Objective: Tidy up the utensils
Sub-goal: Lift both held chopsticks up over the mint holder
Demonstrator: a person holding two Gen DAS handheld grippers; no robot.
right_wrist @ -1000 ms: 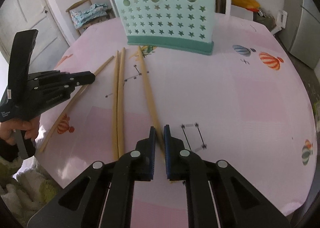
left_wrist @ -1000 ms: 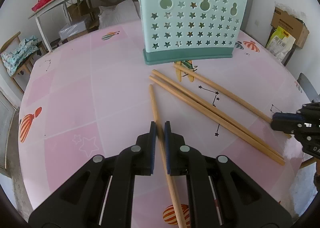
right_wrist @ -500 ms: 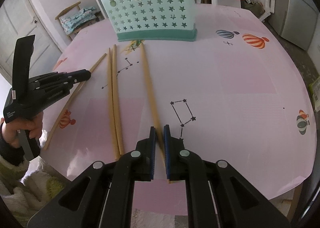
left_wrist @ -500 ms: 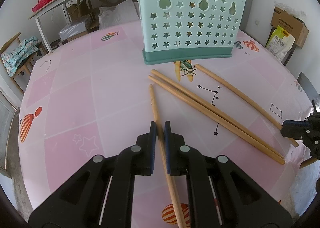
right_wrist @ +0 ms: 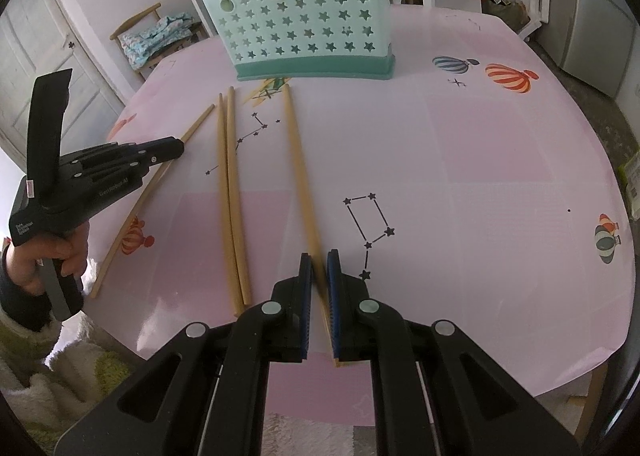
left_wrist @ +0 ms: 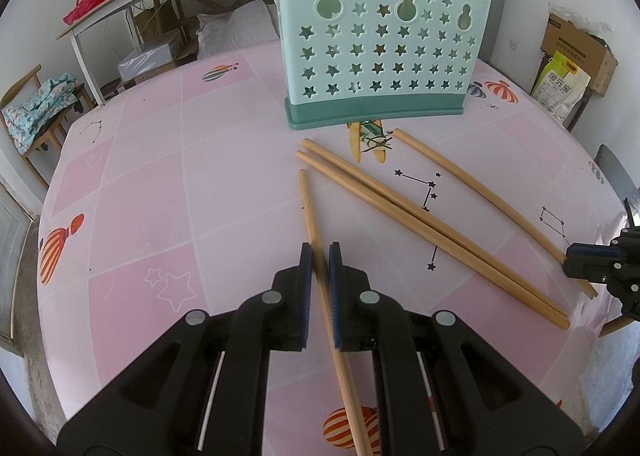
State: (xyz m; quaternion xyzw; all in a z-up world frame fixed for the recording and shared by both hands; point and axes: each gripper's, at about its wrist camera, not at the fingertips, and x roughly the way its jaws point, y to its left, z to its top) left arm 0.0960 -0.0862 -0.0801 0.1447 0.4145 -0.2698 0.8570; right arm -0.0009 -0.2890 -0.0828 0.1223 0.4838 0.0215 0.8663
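Left gripper (left_wrist: pixel 319 256) clamped on one chopstick (left_wrist: pixel 310 216), right gripper (right_wrist: pixel 319 260) clamped on another chopstick (right_wrist: pixel 296 160), pair of chopsticks (left_wrist: pixel 400 208) between them, teal holder (left_wrist: pixel 376 48) behind

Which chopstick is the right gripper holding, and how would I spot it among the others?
Start at the green holder on the pink table. Four chopsticks lie in front of it. The held chopstick is the one nearest the printed constellation, apart from the touching pair, its near end between the right gripper pads.

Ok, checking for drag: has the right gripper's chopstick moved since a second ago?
Yes. The chopstick's far tip swung right, past the plane print below the holder.
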